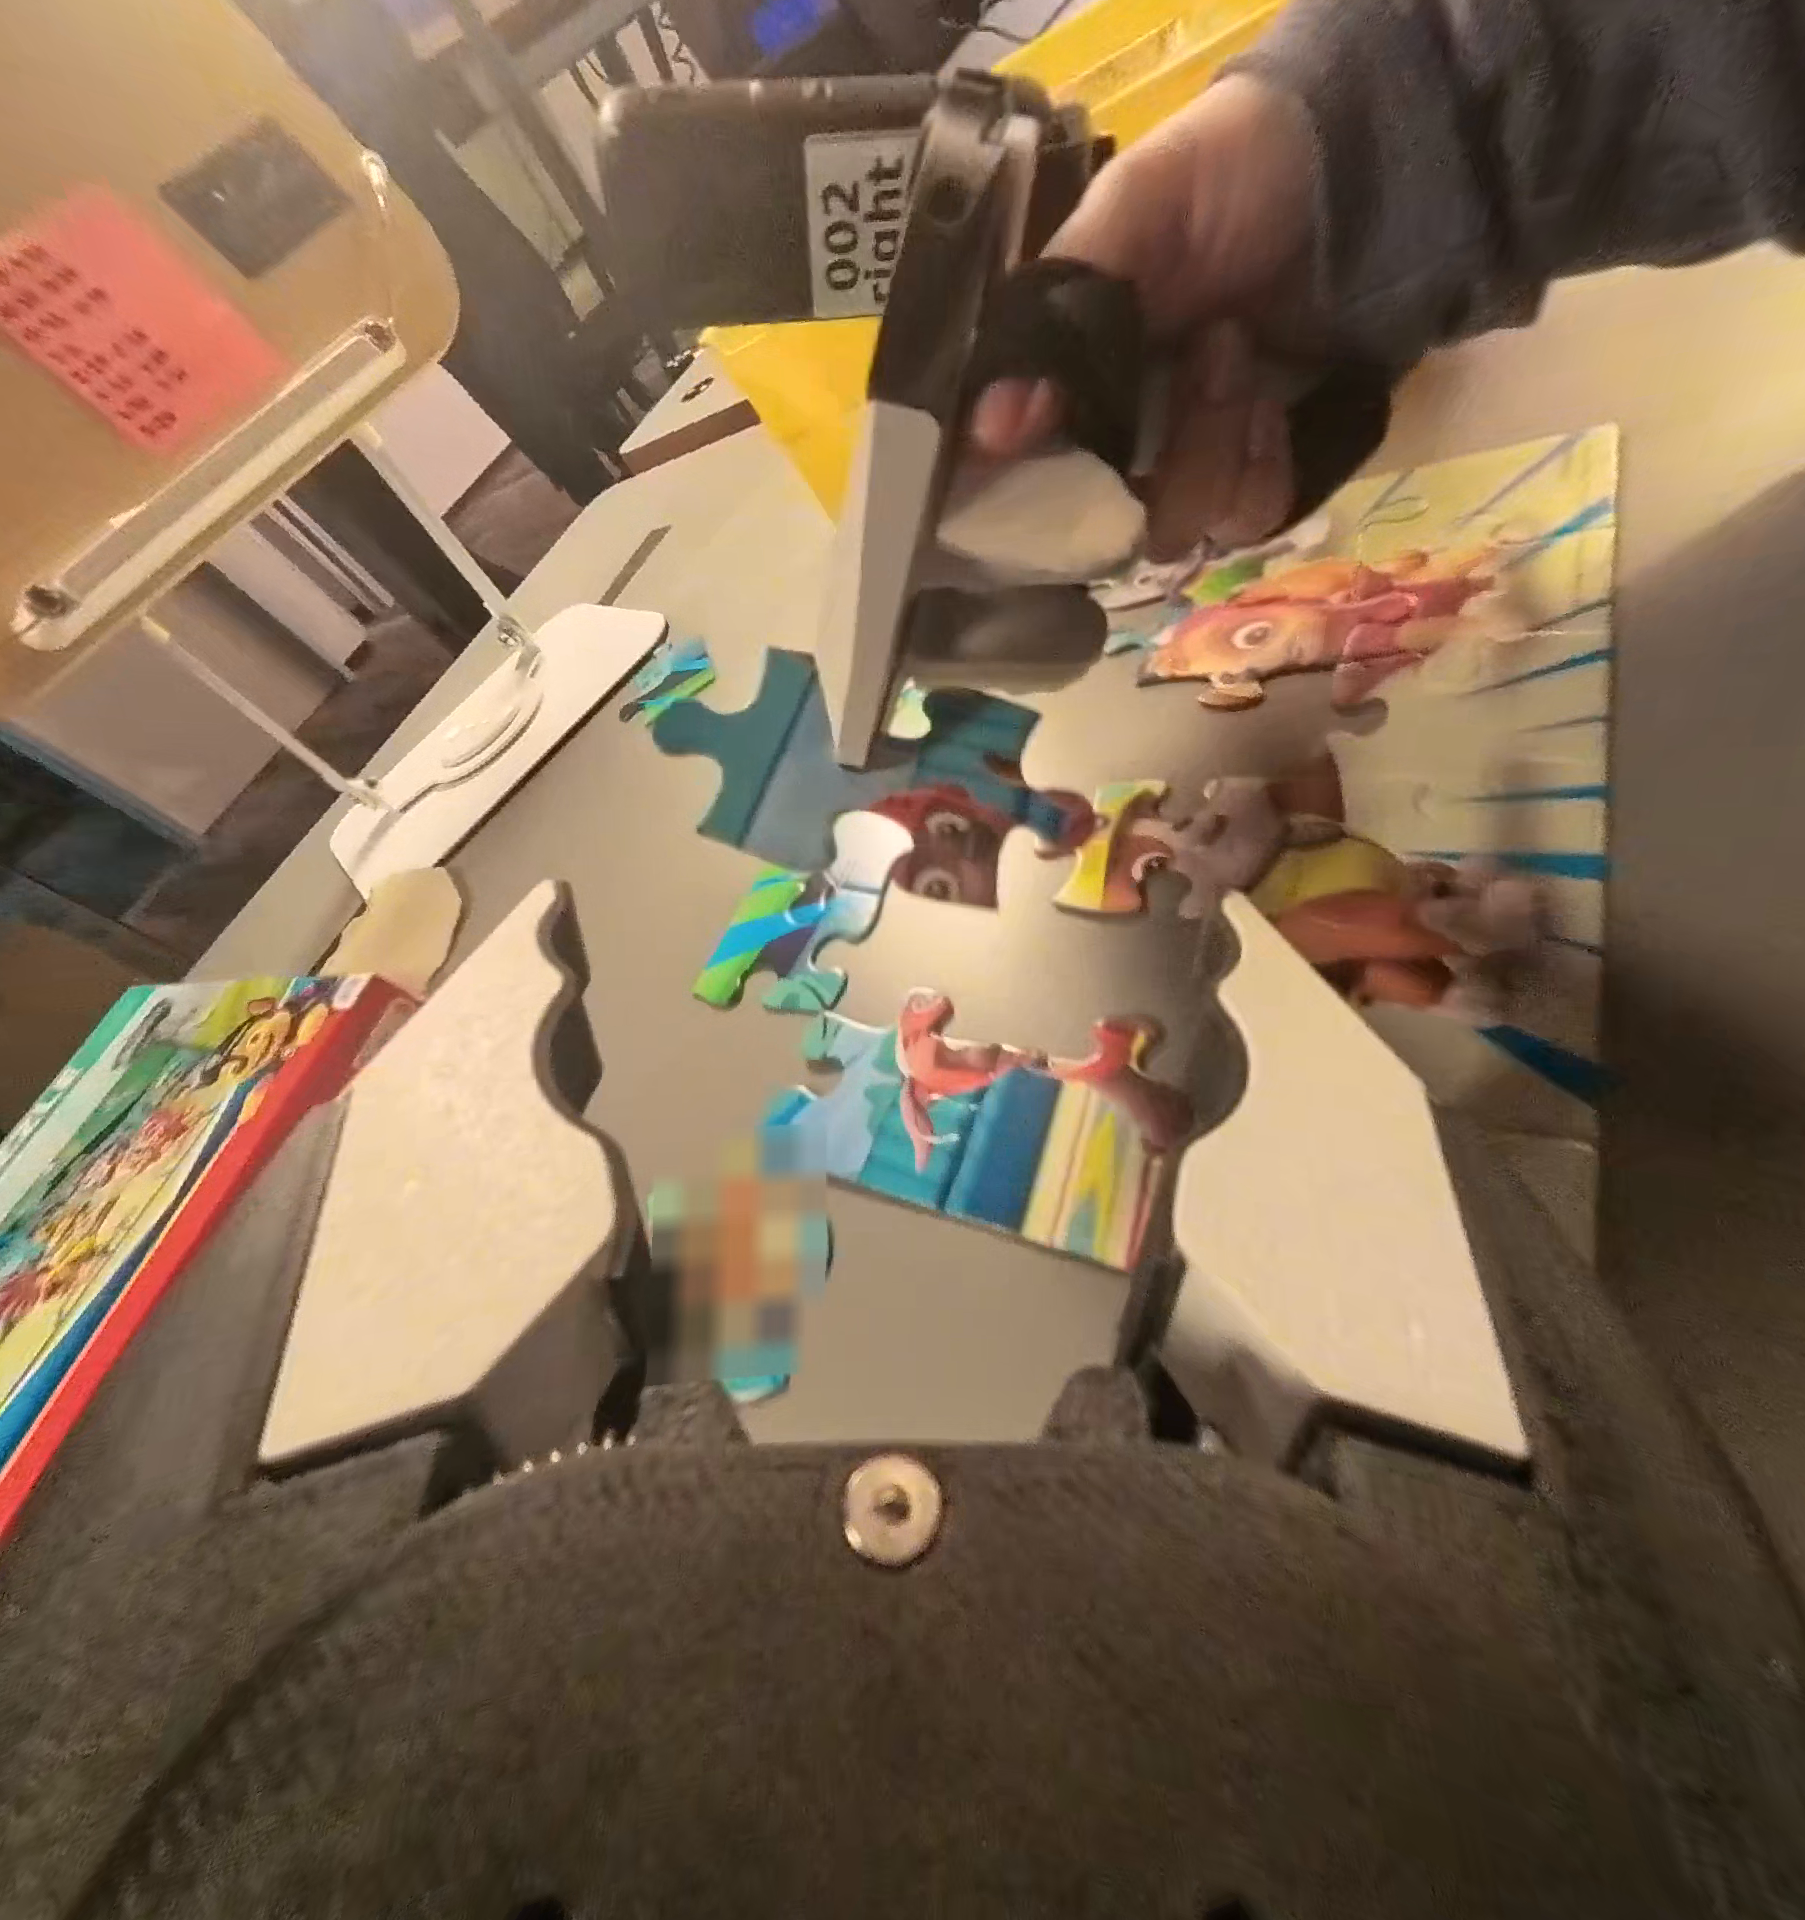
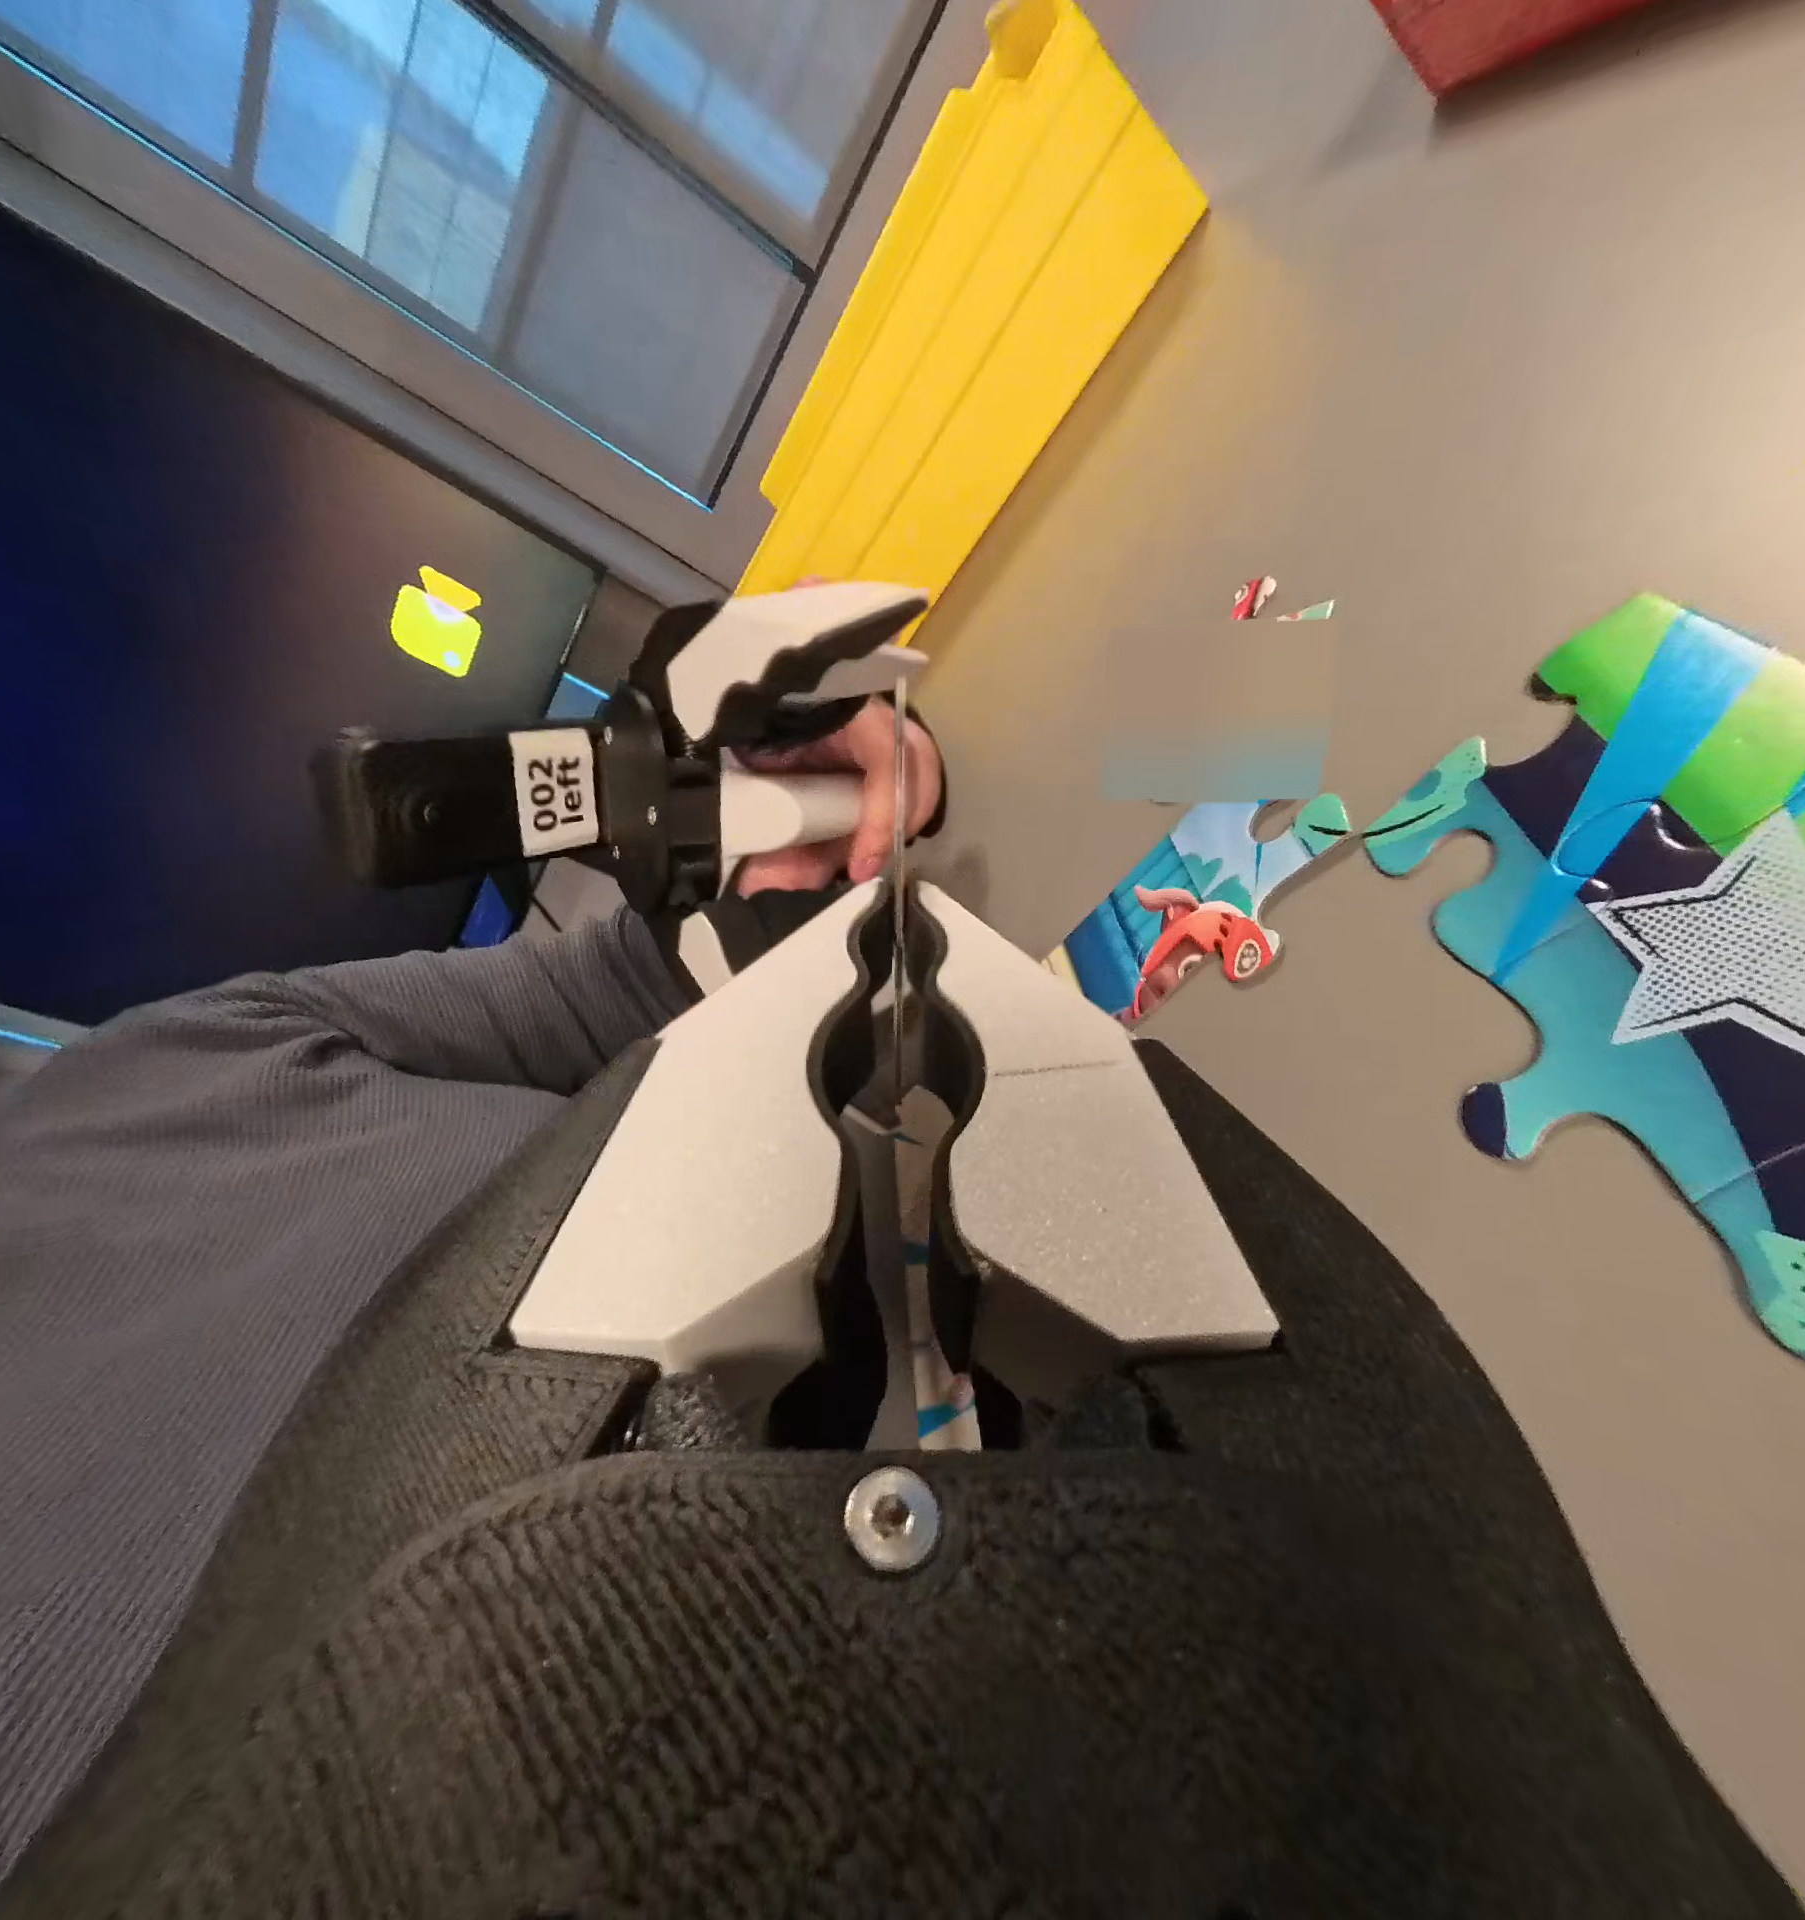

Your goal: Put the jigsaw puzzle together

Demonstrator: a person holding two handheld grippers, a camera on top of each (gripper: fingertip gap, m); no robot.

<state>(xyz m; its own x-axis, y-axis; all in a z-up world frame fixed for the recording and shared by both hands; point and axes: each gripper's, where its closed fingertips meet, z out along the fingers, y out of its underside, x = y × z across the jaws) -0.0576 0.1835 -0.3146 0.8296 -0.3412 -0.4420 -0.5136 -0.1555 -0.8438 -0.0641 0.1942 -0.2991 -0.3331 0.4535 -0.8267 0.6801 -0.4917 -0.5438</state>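
We see jigsaw pieces printed with bright cartoon art lying flat on the grey counter (image 1: 586, 1039). The joined cluster with a white star (image 2: 1708, 935), in blue, green and teal, serves as our landmark.

The right hand-held gripper (image 2: 896, 894) is closed on a thin flat jigsaw piece (image 2: 899, 790), seen edge-on as a fine line rising past the fingertips; its printed face shows low down between the fingers. In the left wrist view this gripper (image 1: 867, 748) comes down from above with its tip just over the star cluster (image 1: 825, 769).

The left hand-held gripper (image 1: 877, 914) stands wide, with only counter and loose pieces between its fingers. A piece with red figures on blue (image 1: 981, 1101) lies on the counter nearest it, on the camera side of the cluster.

Only the left wrist view shows the puzzle box (image 1: 119, 1174), well left of the cluster, a white stand base (image 1: 503, 727) beyond it, and the larger assembled part (image 1: 1397, 727) to the cluster's right. Only the right wrist view shows the yellow tray (image 2: 981, 312) and the window (image 2: 462, 156) far from the cluster.

Bare counter lies between the cluster and the box.
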